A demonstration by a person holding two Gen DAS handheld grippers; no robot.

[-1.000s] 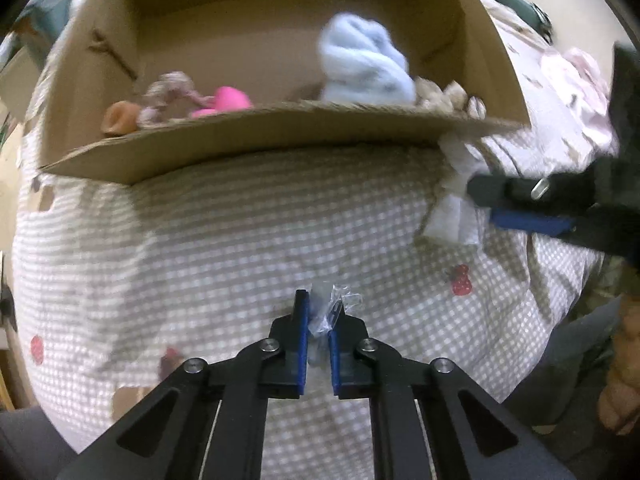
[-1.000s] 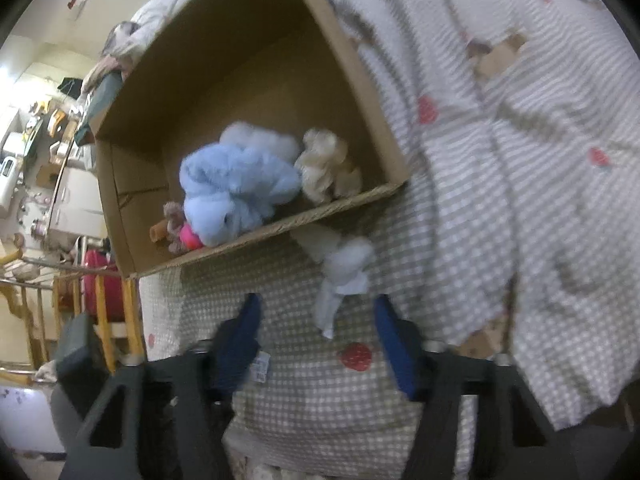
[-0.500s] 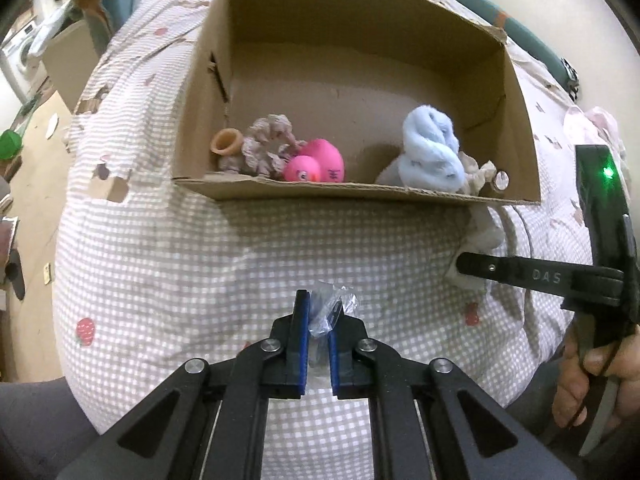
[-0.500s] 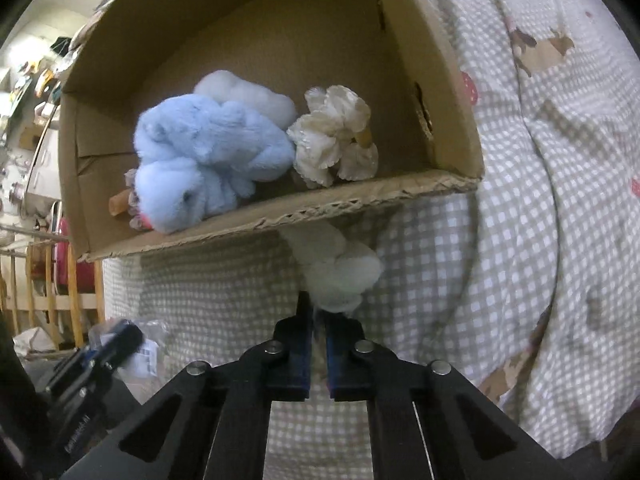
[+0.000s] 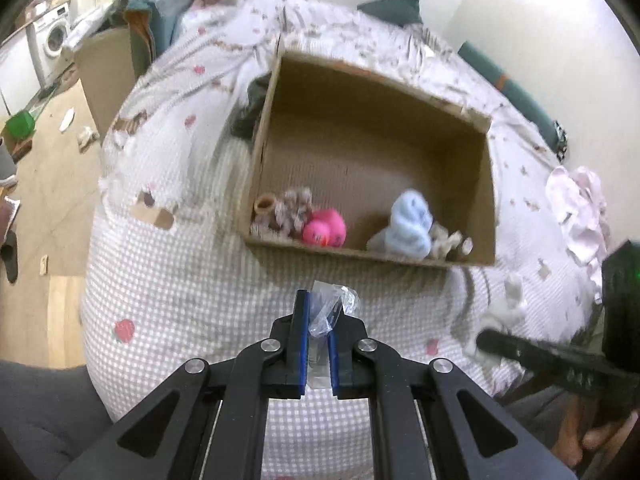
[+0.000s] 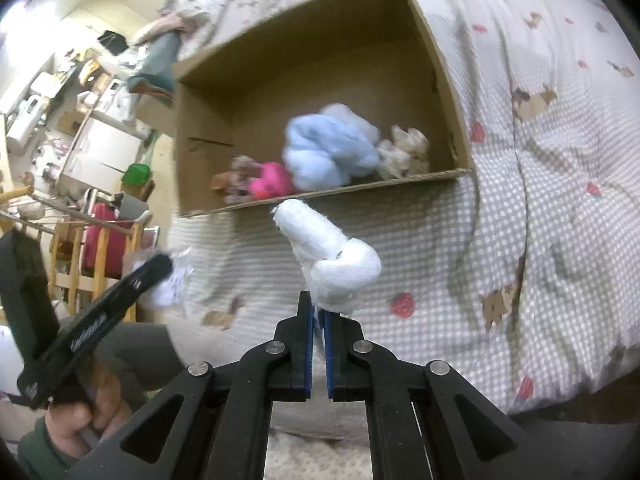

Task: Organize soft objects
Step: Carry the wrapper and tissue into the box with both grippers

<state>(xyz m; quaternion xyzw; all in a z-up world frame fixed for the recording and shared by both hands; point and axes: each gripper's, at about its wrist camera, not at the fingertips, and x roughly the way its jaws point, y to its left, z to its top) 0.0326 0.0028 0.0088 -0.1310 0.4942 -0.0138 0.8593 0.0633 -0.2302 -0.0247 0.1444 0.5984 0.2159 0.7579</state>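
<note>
A cardboard box [image 5: 484, 184] [image 6: 444, 80] lies open on the checked bedspread [image 5: 180, 280] [image 6: 540, 220]. Inside it are a pale blue plush toy [image 5: 410, 232] [image 6: 328, 148], a pink rubber duck [image 5: 324, 229] [image 6: 270, 180], a knotted rope toy [image 5: 292, 210] and a cream fabric flower [image 6: 404, 150]. My left gripper [image 5: 318, 312] is shut on a crumpled clear plastic bag [image 5: 334, 306], held above the bed in front of the box. My right gripper [image 6: 318, 312] is shut on a white knotted soft toy [image 6: 328, 256], lifted off the bedspread just short of the box's near wall.
Clothes [image 5: 576, 204] lie on the bed right of the box. A second cardboard box [image 5: 104, 60] and a washing machine [image 5: 56, 36] stand at the left, beyond the bed's edge. A wooden rack [image 6: 80, 252] and a green tub [image 6: 136, 174] are on the floor.
The right gripper closed on the white soft toy and lifted it off the bed. The left gripper rose and drew back with the plastic bag, so more of the box and room shows.
</note>
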